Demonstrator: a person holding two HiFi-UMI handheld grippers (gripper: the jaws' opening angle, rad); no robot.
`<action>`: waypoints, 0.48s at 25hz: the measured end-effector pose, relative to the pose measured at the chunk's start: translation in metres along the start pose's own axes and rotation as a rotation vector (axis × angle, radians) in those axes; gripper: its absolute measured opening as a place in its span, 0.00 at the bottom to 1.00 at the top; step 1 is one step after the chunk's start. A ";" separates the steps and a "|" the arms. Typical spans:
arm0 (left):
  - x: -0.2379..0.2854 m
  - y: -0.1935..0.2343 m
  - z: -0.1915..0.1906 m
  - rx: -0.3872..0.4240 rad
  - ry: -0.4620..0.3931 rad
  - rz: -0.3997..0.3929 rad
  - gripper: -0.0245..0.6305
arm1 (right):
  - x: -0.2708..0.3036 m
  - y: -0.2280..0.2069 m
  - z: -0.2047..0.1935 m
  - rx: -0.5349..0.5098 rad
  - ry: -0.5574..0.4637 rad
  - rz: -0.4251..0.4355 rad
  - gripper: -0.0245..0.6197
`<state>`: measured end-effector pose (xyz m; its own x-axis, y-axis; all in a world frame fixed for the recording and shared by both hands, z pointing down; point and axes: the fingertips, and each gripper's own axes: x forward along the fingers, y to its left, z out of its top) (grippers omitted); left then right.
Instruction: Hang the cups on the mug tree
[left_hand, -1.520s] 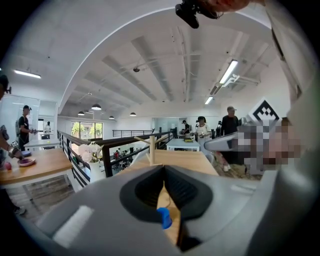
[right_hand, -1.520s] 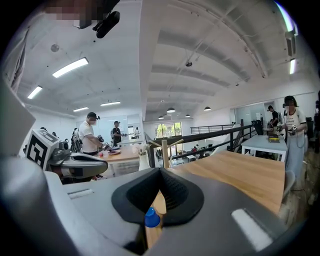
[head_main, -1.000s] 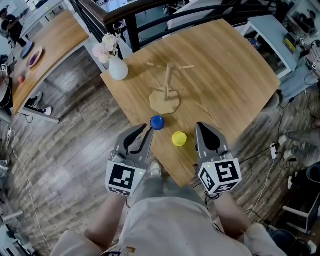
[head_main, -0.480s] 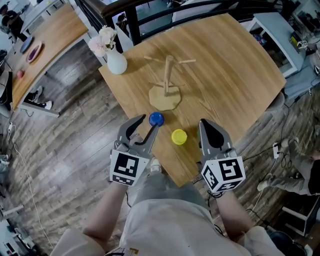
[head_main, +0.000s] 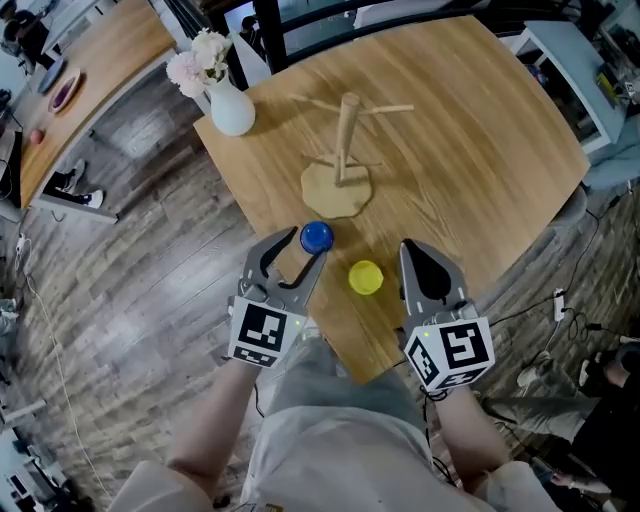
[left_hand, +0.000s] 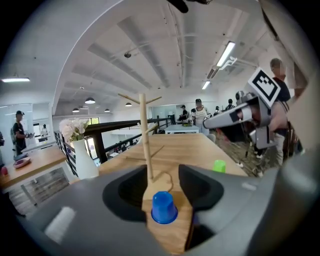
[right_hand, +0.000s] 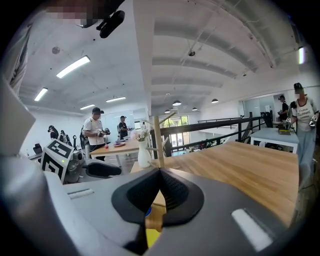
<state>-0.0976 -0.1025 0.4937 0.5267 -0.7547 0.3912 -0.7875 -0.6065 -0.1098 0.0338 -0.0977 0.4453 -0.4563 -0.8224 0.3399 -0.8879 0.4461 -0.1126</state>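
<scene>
- A beige garment covers the person's torso, with matching sleeves.
- The left gripper, up-left of the garment: grey shell, black-lined jaws, black-and-white left marker cube.
- The right gripper, up-right of the garment: same grey shell, similar right marker cube.

Cups: two in all.
Blue cup: one.
Yellow cup: one.
Mug tree: one, with a single trunk; its pegs cannot be counted reliably.
Vase: one, white.
Flowers: one bunch; individual blooms cannot be counted.
Wooden tables: two, the near table and the far table.
Grippers: two, the left gripper and the right gripper.
Marker cubes: two, one per gripper.
Bystanders: at least four in the right gripper view; the exact number cannot be determined.
</scene>
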 end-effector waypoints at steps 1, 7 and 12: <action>0.003 0.000 -0.005 0.004 -0.004 -0.001 0.34 | 0.003 -0.001 -0.005 -0.002 0.004 0.001 0.03; 0.029 0.001 -0.042 0.008 0.033 -0.013 0.37 | 0.022 -0.008 -0.036 0.005 0.024 0.002 0.04; 0.044 0.002 -0.070 0.005 0.060 -0.022 0.37 | 0.036 -0.011 -0.064 0.007 0.045 0.010 0.04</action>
<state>-0.0982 -0.1190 0.5750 0.5241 -0.7246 0.4476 -0.7741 -0.6244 -0.1044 0.0312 -0.1095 0.5180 -0.4622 -0.8011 0.3804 -0.8838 0.4515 -0.1230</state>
